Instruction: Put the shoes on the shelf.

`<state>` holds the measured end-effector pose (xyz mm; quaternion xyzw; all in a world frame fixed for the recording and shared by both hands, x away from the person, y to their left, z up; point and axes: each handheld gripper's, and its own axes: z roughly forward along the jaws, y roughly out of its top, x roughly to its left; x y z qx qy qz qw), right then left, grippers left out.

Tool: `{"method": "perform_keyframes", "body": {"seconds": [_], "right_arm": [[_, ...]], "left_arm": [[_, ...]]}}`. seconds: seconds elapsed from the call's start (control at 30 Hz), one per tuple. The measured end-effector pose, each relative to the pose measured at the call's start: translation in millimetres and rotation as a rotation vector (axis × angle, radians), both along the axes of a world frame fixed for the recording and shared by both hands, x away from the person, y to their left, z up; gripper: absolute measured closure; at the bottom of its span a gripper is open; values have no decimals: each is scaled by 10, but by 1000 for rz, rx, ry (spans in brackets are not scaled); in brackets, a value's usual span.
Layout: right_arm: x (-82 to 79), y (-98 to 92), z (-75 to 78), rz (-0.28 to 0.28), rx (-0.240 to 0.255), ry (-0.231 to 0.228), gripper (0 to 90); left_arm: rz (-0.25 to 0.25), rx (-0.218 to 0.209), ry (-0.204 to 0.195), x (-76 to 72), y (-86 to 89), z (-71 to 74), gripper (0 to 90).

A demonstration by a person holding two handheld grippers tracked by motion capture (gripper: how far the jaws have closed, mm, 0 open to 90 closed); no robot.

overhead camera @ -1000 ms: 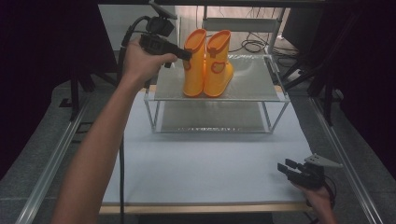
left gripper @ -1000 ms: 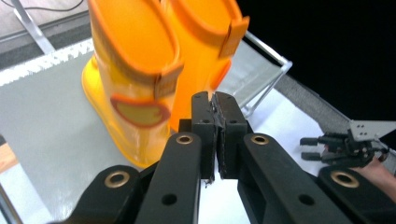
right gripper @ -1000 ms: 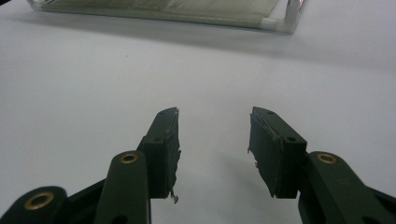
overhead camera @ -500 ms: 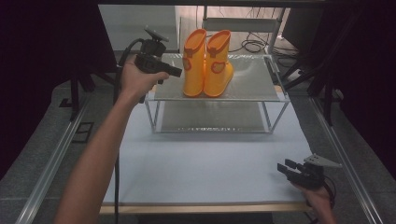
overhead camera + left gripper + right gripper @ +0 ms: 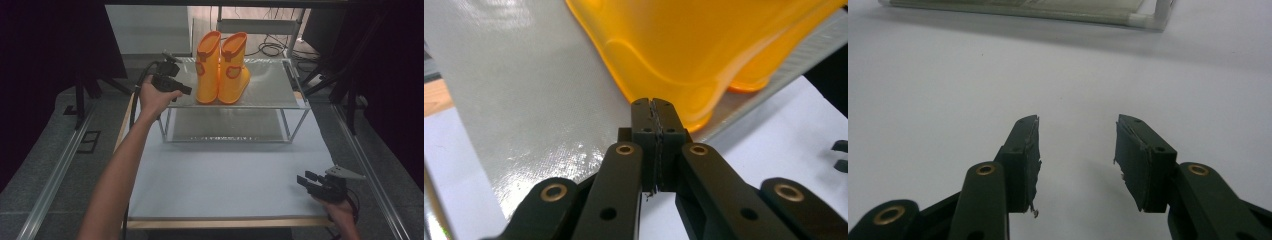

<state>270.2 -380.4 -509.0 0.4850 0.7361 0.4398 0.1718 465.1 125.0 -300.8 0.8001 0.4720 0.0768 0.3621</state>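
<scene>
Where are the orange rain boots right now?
In the high view, the orange rain boots stand upright side by side on the top of the clear shelf at the table's far end, just right of the left tool.

The left gripper (image 5: 655,107) has its two black jaws pressed flat together, nothing between them. Their tips sit just in front of the near orange rubber boot (image 5: 684,45) — whether they touch its sole edge is unclear. A second orange boot (image 5: 769,75) peeks out behind. Both stand on the grey shelf top (image 5: 524,90) — glossy, woven-textured. Below lies the white table surface (image 5: 774,135).
</scene>
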Motion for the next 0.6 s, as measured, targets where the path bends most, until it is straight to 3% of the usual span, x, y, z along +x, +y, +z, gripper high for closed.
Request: {"method": "perform_keyframes", "body": {"seconds": [0.37,0.6], "right_arm": [[6,-14,-17,-7,-1,3,521],[10,-25,-29,-12,0,7,521]], "left_arm": [[16,3,36,136,-24,-219,900],[8,3,35,154,-116,-268,900]]}}
